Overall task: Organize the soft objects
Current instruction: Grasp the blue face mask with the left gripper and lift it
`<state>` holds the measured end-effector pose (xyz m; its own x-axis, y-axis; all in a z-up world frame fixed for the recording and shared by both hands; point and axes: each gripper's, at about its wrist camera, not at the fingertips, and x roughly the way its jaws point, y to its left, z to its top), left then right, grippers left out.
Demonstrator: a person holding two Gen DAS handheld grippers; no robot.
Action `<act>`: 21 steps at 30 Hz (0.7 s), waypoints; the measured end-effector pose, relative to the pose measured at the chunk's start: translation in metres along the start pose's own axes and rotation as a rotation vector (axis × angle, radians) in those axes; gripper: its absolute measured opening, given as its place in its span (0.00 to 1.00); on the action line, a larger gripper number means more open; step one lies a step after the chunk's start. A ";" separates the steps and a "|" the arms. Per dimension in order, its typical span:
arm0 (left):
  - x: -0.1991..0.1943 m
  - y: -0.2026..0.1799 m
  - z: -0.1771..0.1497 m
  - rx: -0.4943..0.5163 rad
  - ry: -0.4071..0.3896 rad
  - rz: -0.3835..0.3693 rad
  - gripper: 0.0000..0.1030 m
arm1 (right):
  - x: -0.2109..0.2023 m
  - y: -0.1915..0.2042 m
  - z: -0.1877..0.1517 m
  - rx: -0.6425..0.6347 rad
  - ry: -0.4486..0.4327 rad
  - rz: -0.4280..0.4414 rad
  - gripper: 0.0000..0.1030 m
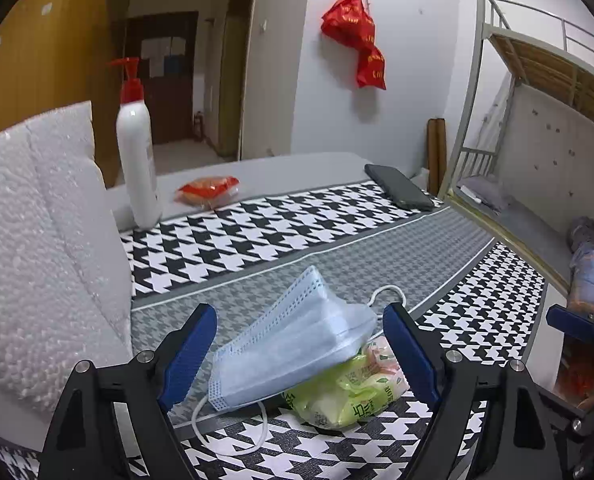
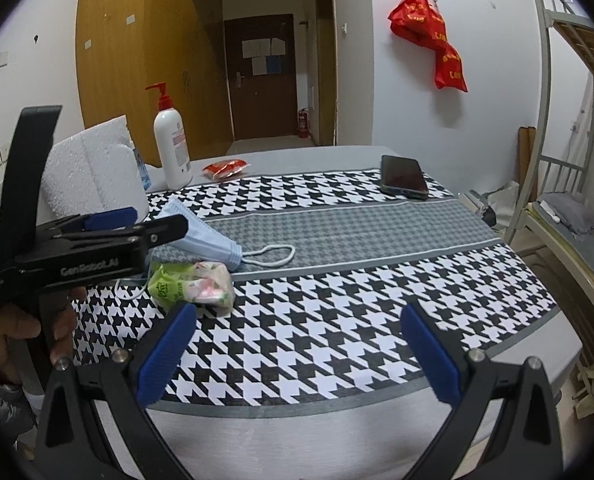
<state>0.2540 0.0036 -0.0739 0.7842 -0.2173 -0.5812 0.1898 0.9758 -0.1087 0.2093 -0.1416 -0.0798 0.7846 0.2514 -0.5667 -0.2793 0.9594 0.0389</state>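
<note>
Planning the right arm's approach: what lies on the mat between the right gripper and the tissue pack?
Nothing: in the right wrist view only bare houndstooth mat separates the open right gripper from the tissue pack, which lies ahead to its left under the face mask.

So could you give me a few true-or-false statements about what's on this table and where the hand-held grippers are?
1. The mask lies partly on top of the tissue pack. True.
2. The left hand-held gripper is clamped shut on the mask. False: its jaws are open, one on each side of the mask, not pressing on it.
3. The phone lies at the far side of the mat. True.
4. The pump bottle lies on its side. False: it stands upright.
5. The right hand-held gripper holds the tissue pack. False: it is open and holds nothing.
</note>
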 end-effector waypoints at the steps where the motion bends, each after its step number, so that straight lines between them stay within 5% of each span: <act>1: 0.001 0.001 -0.001 -0.003 -0.003 0.005 0.83 | 0.000 0.001 0.000 -0.001 -0.001 0.001 1.00; 5: 0.002 0.002 0.000 0.002 -0.012 0.005 0.81 | -0.002 0.001 0.000 0.003 -0.006 0.002 1.00; 13: 0.010 0.006 0.000 -0.018 0.039 -0.031 0.60 | -0.008 0.000 -0.001 0.005 -0.011 -0.002 1.00; 21: 0.011 0.002 -0.001 0.009 0.044 -0.062 0.28 | -0.014 -0.001 -0.003 0.019 -0.017 -0.012 1.00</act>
<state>0.2623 0.0031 -0.0808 0.7438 -0.2759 -0.6089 0.2427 0.9602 -0.1385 0.1970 -0.1460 -0.0748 0.7971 0.2421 -0.5532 -0.2597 0.9645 0.0479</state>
